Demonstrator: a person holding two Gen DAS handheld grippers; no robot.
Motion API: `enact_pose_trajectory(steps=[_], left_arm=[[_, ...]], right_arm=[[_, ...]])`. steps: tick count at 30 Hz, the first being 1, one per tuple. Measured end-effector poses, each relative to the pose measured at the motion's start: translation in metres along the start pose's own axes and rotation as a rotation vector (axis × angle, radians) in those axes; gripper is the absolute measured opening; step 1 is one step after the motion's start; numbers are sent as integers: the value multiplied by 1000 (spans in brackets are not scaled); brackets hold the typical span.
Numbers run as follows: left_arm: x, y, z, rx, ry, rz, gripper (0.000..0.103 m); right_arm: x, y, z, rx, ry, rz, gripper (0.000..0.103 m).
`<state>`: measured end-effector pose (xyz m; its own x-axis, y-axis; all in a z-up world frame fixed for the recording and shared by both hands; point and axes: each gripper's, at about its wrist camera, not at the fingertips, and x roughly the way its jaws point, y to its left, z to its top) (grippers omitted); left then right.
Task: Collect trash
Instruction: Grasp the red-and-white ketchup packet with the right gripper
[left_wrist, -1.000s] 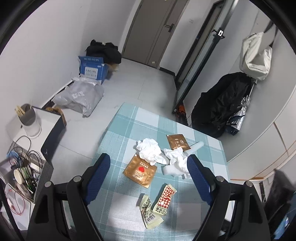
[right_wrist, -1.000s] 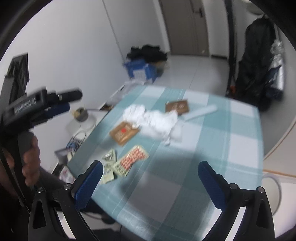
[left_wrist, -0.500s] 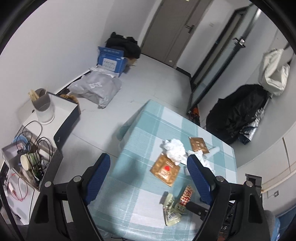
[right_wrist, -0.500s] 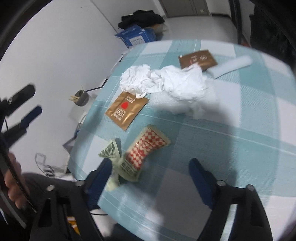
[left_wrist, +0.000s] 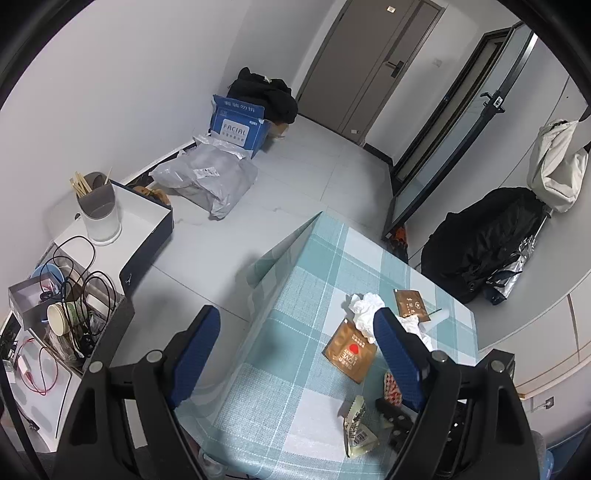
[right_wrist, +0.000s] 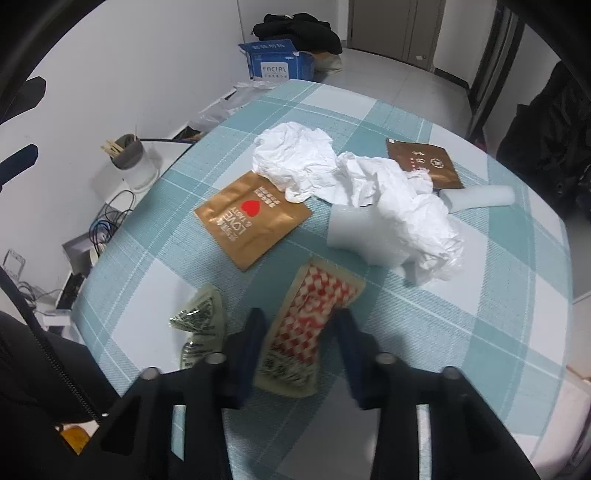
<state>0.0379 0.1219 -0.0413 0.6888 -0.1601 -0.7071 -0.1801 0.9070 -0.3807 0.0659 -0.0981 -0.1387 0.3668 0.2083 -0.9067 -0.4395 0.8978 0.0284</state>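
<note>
Trash lies on a teal checked tablecloth (right_wrist: 480, 302). My right gripper (right_wrist: 301, 325) is low over the table, its blue fingers straddling a red-and-white checked wrapper (right_wrist: 314, 310), still apart from it. Left of it lies a crumpled green wrapper (right_wrist: 201, 321). Further off are a gold LOVE pouch (right_wrist: 251, 218), crumpled white tissues (right_wrist: 369, 188), a white foam piece (right_wrist: 351, 232), a brown pouch (right_wrist: 424, 164) and a white foam tube (right_wrist: 480, 197). My left gripper (left_wrist: 295, 354) is open and empty, held high above the table's left edge; it sees the gold pouch (left_wrist: 349, 354).
Left of the table stand a white box with a chopstick cup (left_wrist: 98, 210) and cable clutter (left_wrist: 70, 306). A blue FACIAL carton (left_wrist: 238, 125) and a grey mailer bag (left_wrist: 210, 181) lie on the floor. Black bags (left_wrist: 484, 236) sit by the far wall.
My right gripper has dropped to the table and narrowed around the red checked wrapper. My left gripper has risen and swung left, off the table.
</note>
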Motion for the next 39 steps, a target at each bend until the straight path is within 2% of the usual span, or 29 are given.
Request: enact_pose_trajectory(steps=[9, 15, 18, 21, 22, 25, 28, 32, 37, 39], left_arm=[[0, -3, 0, 14, 3, -7, 82], [2, -6, -1, 26, 17, -13, 82], [3, -9, -2, 33, 25, -18, 82], [4, -13, -4, 46, 30, -16, 82], [5, -13, -5, 49, 32, -16, 82], [7, -15, -8, 62, 46, -11, 82], [12, -17, -11, 74, 65, 5, 82], [18, -18, -16, 90, 86, 24, 82], [23, -20, -24, 114, 121, 42, 82], [26, -22, -27, 132, 133, 48, 82]], right_arm=[[-5, -10, -6, -73, 26, 22, 24], [-22, -22, -28, -123, 59, 49, 24], [-27, -28, -42, -146, 87, 78, 27], [-31, -32, -52, -162, 103, 57, 30], [-31, -33, -53, -163, 107, 51, 34], [-36, -37, -59, -147, 97, 55, 38], [-42, -44, -64, -121, 77, 67, 47], [-41, -48, -59, -85, 56, 73, 49], [-22, -52, -40, -11, 65, 126, 53], [-19, -43, -35, -51, 67, 130, 51]])
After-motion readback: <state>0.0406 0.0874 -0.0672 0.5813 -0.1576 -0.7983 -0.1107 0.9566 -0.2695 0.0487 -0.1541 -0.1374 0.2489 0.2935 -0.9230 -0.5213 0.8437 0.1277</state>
